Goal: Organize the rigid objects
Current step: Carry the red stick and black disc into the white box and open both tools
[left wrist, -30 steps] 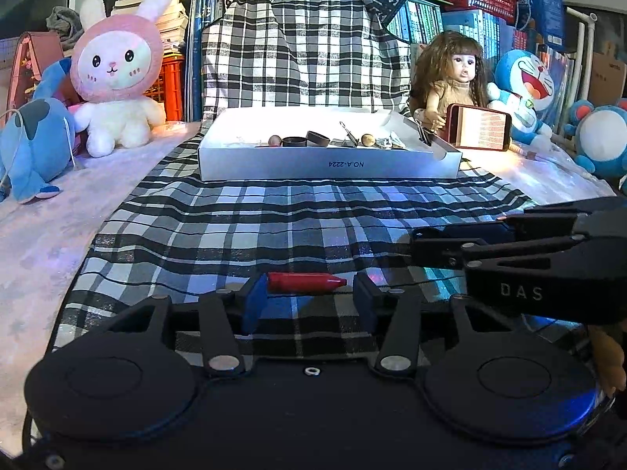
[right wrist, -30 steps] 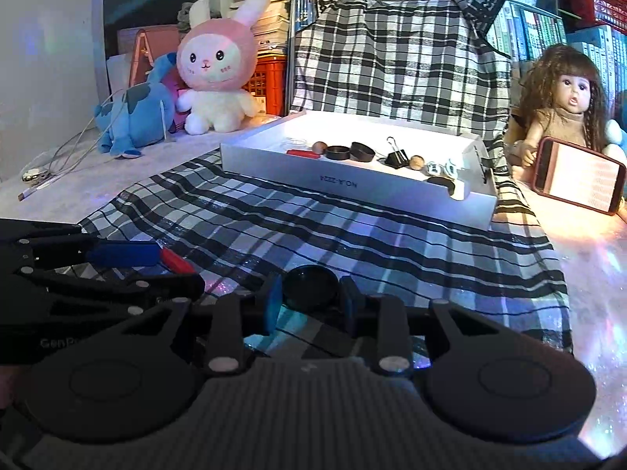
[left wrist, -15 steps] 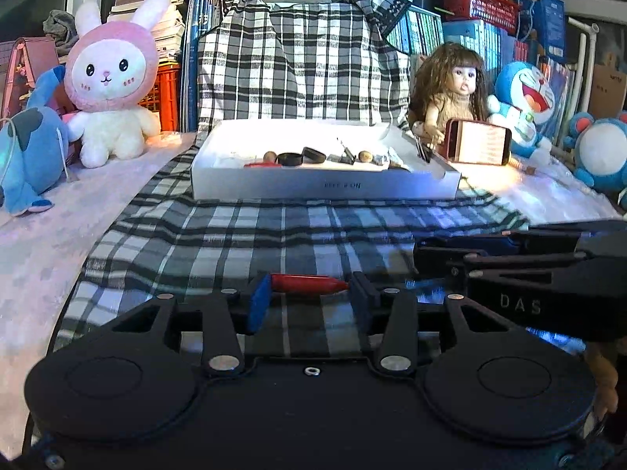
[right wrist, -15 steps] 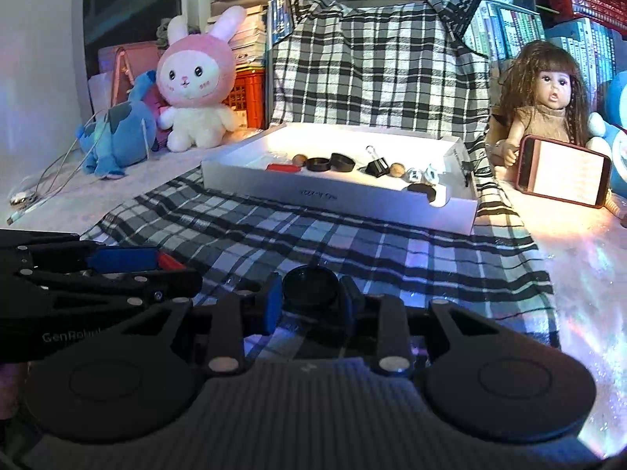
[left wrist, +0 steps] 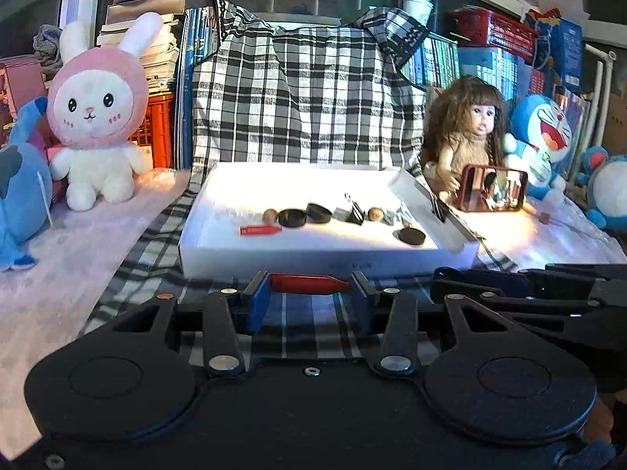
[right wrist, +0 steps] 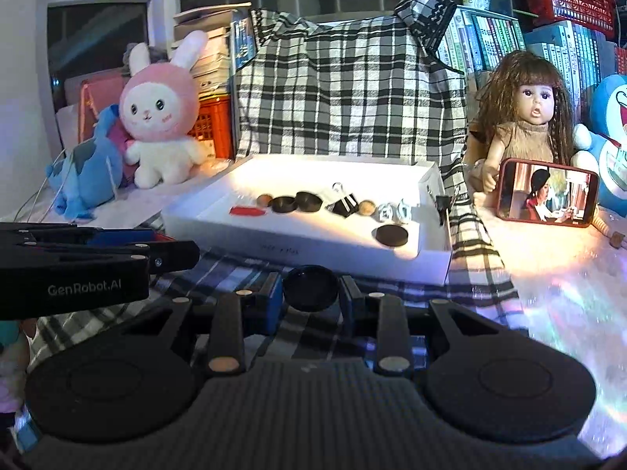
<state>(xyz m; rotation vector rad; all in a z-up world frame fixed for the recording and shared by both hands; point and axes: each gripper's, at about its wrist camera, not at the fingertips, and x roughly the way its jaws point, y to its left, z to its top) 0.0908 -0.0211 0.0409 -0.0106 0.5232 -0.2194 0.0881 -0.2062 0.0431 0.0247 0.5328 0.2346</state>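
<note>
Checked black-and-white cloth [left wrist: 313, 325] is covering the tabletop and draping up over the stack behind, and plush toys are lining both edges: a pink-hooded rabbit [left wrist: 98, 117] on one side, a long-haired doll [right wrist: 525, 117] propping up a lit phone [right wrist: 546, 194] on the other. Sitting square in the middle is the white tray [left wrist: 325, 260], and it is already carrying a row of small things: a red capsule-shaped piece [left wrist: 260, 230], brown beads, dark rings, a black binder clip [right wrist: 345, 201] and a flat black disc [right wrist: 392, 235] near the corner. Low in front of the tray's near wall, the left gripper [left wrist: 309, 284] is pinching a second red bullet-shaped piece [left wrist: 309, 283] lengthwise, end to end between its blue pads. Right beside it, the right gripper [right wrist: 311, 288] is clamping a round black cap [right wrist: 311, 288] between its pads, edge on, just short of the tray. Both held items are hanging clear above the cloth, side by side, the two tools nearly touching
</note>
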